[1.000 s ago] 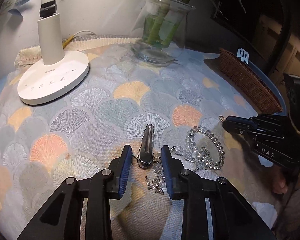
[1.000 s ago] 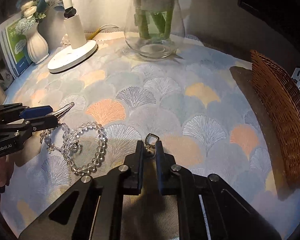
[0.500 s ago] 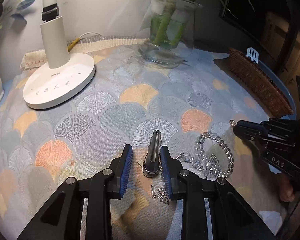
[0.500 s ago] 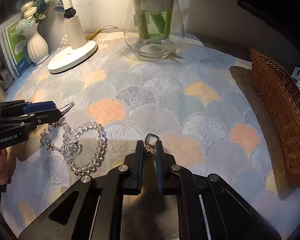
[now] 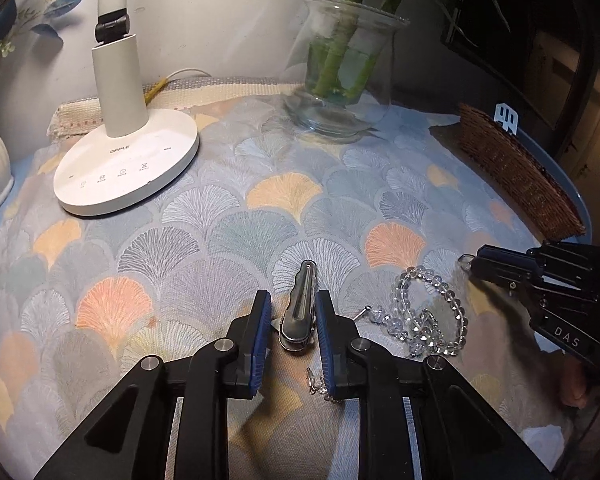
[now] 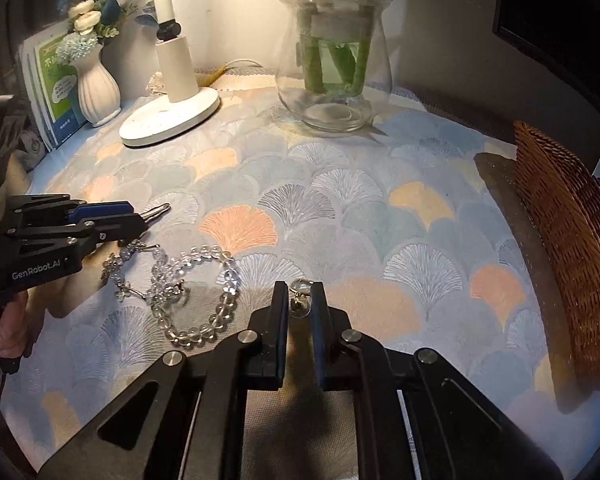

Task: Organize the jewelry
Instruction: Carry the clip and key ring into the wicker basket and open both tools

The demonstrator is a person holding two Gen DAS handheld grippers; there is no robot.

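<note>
- The patterned tablecloth (image 5: 228,216), with its fan shapes in orange, yellow and grey-blue, fills most of both views.
- A wicker basket (image 6: 572,232) stands at the right edge of the right wrist view, well apart from the jewelry.
- A glass vase (image 5: 346,80) with green stems sits upper centre; a white lamp (image 5: 128,160) sits at the upper left.
- The left gripper (image 5: 293,336), bottom centre of its view, has its blue-padded jaws parted on either side of a silver hair clip (image 5: 300,308); whether they touch it I cannot tell.
- The right gripper (image 6: 300,308), bottom centre of its own view, is clamped on a small gold ring charm (image 6: 302,292).
- A clear bead bracelet (image 6: 196,292) lies on the cloth at lower left, between the two grippers.
- A thin chain (image 5: 320,384) lies beneath the left gripper's right finger.
</note>
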